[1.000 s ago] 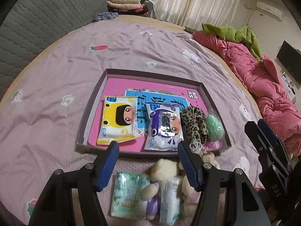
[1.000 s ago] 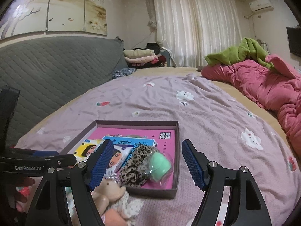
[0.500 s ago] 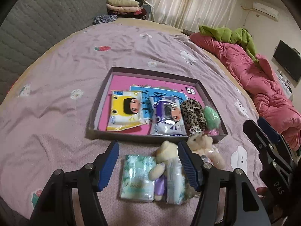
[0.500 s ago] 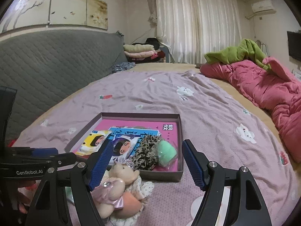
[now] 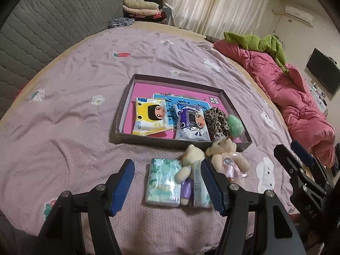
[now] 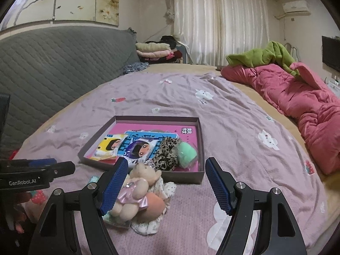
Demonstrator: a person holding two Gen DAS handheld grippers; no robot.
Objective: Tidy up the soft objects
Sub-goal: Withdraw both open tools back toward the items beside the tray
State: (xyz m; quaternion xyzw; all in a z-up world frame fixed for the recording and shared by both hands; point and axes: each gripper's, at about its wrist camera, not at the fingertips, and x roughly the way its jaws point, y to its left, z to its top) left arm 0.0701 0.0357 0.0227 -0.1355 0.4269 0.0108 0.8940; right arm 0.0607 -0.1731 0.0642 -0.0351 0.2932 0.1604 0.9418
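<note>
The left hand-held gripper (image 5: 167,183) hung spread over the bed (image 5: 74,106), nothing between its fingers; the right hand-held gripper (image 6: 165,186) was spread too, pinching nothing. The tray (image 5: 125,108) lay on the pink sheet, holding a yellow pack (image 5: 149,115), a purple pack (image 5: 192,125), a leopard scrunchie (image 5: 216,120) and a green puff (image 5: 234,125). Just outside its near wall lay a tissue pack (image 5: 162,182), touching a small bear (image 5: 190,165); beside that, a second bear (image 6: 136,191) in a pink bow rested on a flowered cloth (image 6: 148,223).
</note>
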